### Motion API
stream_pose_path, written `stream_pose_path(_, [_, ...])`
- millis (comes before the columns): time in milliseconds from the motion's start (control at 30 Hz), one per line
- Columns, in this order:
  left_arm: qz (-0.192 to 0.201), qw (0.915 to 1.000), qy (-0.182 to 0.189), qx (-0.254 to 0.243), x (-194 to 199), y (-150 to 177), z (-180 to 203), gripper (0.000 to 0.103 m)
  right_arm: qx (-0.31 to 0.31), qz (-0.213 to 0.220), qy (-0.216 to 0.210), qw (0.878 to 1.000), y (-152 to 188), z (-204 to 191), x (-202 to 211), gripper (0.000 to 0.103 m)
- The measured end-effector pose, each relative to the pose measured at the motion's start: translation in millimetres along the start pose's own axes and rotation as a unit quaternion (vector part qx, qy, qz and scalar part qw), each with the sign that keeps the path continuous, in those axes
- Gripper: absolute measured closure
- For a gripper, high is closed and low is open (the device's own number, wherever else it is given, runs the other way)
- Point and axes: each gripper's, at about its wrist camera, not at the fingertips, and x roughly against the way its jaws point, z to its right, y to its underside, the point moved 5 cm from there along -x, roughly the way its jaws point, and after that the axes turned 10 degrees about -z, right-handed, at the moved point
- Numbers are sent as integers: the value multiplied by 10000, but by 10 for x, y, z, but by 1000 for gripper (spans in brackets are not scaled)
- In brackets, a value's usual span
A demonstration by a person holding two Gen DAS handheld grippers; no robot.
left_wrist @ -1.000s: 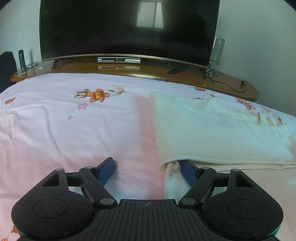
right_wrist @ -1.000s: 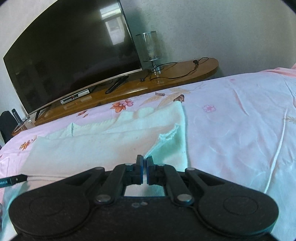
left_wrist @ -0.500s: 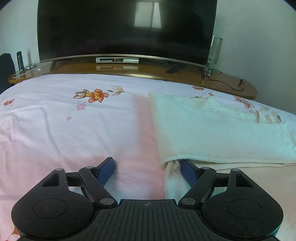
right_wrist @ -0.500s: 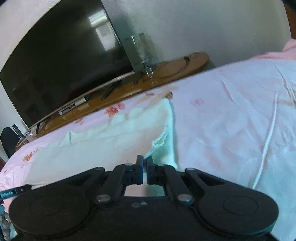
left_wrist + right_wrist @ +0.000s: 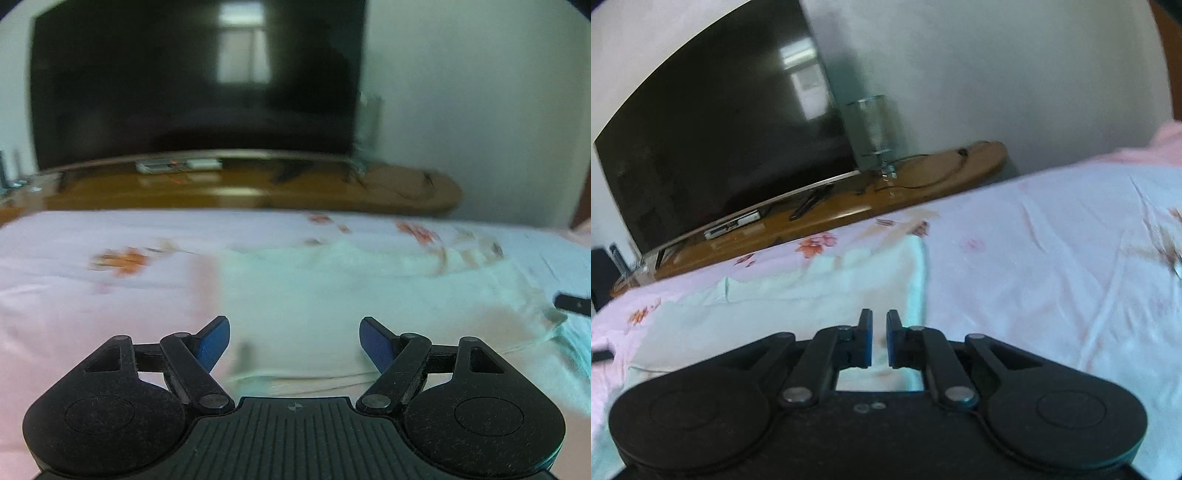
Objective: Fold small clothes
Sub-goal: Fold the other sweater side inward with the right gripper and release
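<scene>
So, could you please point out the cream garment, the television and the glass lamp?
cream garment (image 5: 314, 295), left wrist view, flat middle.
television (image 5: 720, 147), right wrist view, screen centre.
glass lamp (image 5: 873, 125), right wrist view, glass cylinder.

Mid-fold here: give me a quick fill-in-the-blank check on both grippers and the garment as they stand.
1. The left gripper has its jaws wide ____.
2. The cream knitted garment lies on the ____ floral bedsheet.
3. Between the right gripper pads there is a narrow ____, with no cloth in it.

Missing words: open; pink; gap
</scene>
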Motion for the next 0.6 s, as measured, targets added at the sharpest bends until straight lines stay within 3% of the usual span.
stream_pose_path(67, [-376, 9992, -143, -33, -256, 102, 39, 26, 199, -18, 13, 9998, -20, -107, -81, 92])
stream_pose_path(133, [-200, 9994, -202, -200, -261, 199, 46, 26, 470, -111, 280, 9984, 14, -111, -158, 92])
stream_pose_path(200, [-217, 9994, -177, -202, -227, 211, 27, 26, 475, -558, 354, 9967, 113, 36, -300, 95])
stream_pose_path(300, [-139, 9999, -68, 68, -198, 63, -91, 26, 425, -502, 248, 9975, 52, 100, -238, 98])
stream_pose_path(400, [27, 9995, -130, 277, -313, -188, -228, 26, 454, -269, 254, 9983, -80, 67, -247, 89])
stream_pose_path(467, [84, 9993, -95, 365, -430, -331, -246, 26, 468, -208, 233, 9984, -180, 29, -332, 89])
stream_pose_path(533, [-44, 9994, -192, 288, -659, -451, -242, 26, 568, -127, 156, 9982, -265, -22, -425, 89])
stream_pose_path(600, [-449, 9978, -444, 206, -955, -440, -265, 22, 726, -304, 347, 9963, -270, -7, -561, 93])
